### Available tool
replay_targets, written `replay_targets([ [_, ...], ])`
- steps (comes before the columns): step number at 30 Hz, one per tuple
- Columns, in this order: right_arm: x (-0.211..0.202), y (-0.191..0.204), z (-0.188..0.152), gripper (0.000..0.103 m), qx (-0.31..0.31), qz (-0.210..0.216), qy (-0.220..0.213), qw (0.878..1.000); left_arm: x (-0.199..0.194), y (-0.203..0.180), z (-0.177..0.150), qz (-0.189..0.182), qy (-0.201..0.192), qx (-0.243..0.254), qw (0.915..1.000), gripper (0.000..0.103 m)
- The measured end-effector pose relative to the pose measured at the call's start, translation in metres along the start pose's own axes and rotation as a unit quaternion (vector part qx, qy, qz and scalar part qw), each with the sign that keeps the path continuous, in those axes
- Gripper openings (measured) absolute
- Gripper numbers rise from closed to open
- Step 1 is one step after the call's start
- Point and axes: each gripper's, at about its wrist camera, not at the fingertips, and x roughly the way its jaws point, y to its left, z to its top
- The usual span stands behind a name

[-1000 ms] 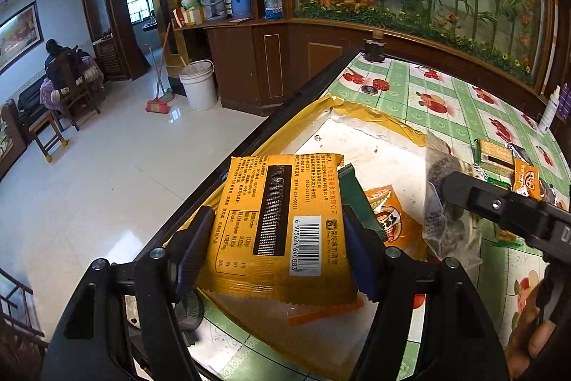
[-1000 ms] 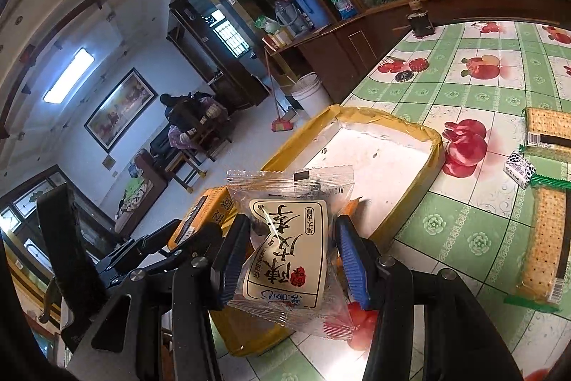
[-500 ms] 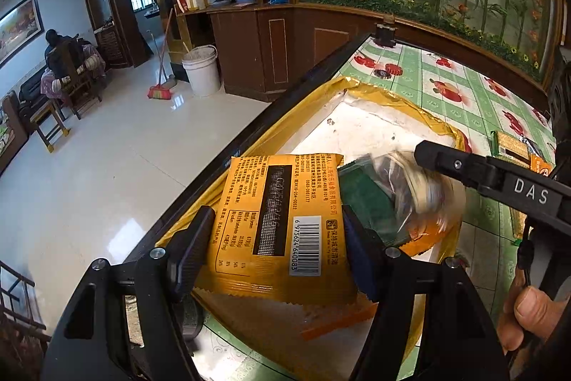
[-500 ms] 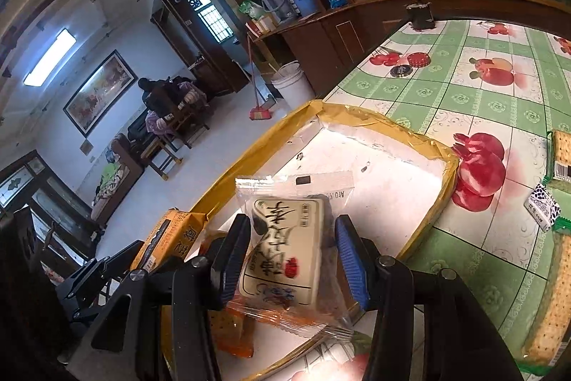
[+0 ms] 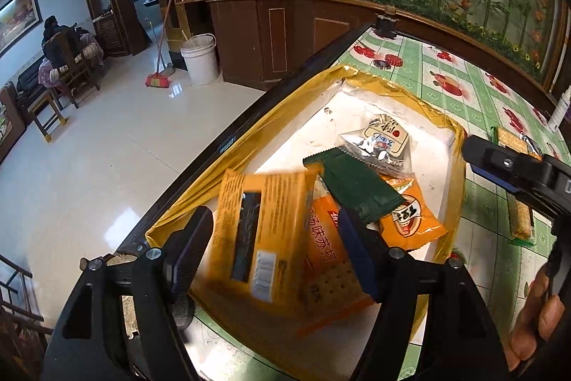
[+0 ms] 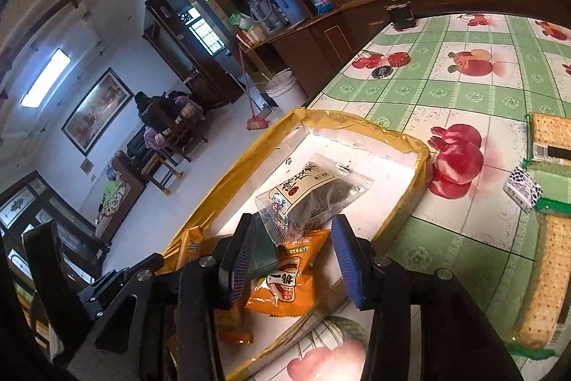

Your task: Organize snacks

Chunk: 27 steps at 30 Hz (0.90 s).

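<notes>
Blue-padded, the left tool [image 5: 274, 256] is opening, the blurred orange cracker packet [image 5: 260, 231] slipping free into the yellow-rimmed tray [image 5: 357, 77]. The right tool [image 6: 292, 259] is opening too, pinching nothing. The packets look light, crinkly and slippery; crackers are brittle, so gripping across the flat edges seems best.

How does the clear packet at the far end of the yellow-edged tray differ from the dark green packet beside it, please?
The clear packet is see-through, showing dark contents and a cream label; the dark green packet is opaque and plain. The clear packet lies further into the tray; the dark green packet lies nearer, across the orange packets. Both rest loose in the tray, outside either hand-held gripper's jaws.
</notes>
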Motion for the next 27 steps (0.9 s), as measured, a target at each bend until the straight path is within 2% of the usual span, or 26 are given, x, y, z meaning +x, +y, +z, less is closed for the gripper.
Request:
replay_targets([
  [9,-0.063,-0.031,-0.017,0.062,0.062,-0.002,-0.034,0.997,-0.023,-0.011,-0.002,0.003,-0.018,0.009,0.9998,0.075],
  [14,-0.097,-0.05,-0.031,0.063,0.086,-0.017,-0.053,0.995,-0.039,-0.021,-0.003,-0.001,-0.037,0.017,0.9992,0.075],
  [17,-0.118,-0.059,-0.039,0.063,0.09,-0.029,-0.067,0.993,-0.047,-0.025,-0.004,-0.001,-0.043,0.019,0.9989,0.081],
  [21,-0.149,-0.077,-0.051,0.069,0.106,-0.052,-0.093,0.989,-0.055,-0.035,-0.004,-0.018,-0.046,0.021,0.9986,0.081],
  [27,-0.186,-0.113,-0.066,0.07,0.15,-0.077,-0.115,0.979,-0.064,-0.07,-0.008,-0.055,-0.036,0.048,0.9967,0.081],
])
